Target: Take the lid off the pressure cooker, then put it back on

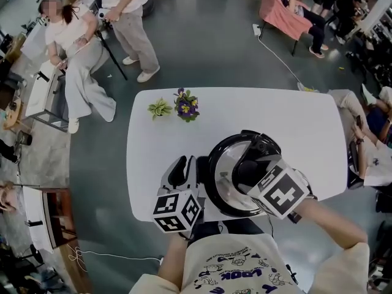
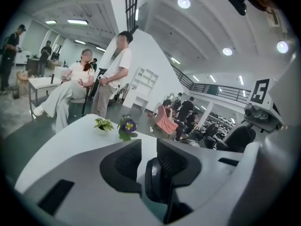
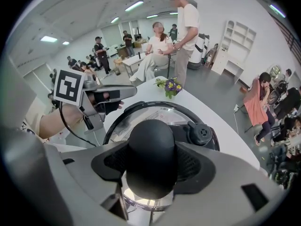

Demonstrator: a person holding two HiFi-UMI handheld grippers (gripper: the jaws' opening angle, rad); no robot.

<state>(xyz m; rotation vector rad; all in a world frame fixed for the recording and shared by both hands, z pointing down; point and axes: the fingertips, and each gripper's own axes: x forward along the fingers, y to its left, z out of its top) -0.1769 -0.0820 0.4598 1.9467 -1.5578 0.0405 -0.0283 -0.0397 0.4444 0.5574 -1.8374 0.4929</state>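
The pressure cooker [image 1: 228,185] stands at the near edge of the white table [image 1: 294,127], its shiny lid [image 3: 150,113] on it inside a black rim. My right gripper [image 1: 246,170] comes down from above and is shut on the lid's round black knob [image 3: 151,157], a pad pressed to each side. Beside the knob sits the black valve [image 3: 201,133]. My left gripper [image 1: 185,167] is low at the cooker's left side. In the left gripper view its jaws [image 2: 148,161] stand apart, with a black handle part [image 2: 155,180] between them near the right pad.
A small green plant [image 1: 160,108] and a purple flower [image 1: 186,106] stand at the table's far side. One person sits [image 1: 76,54] and another stands [image 1: 130,23] beyond the far left corner. Another person [image 1: 361,133] is close to the table's right end.
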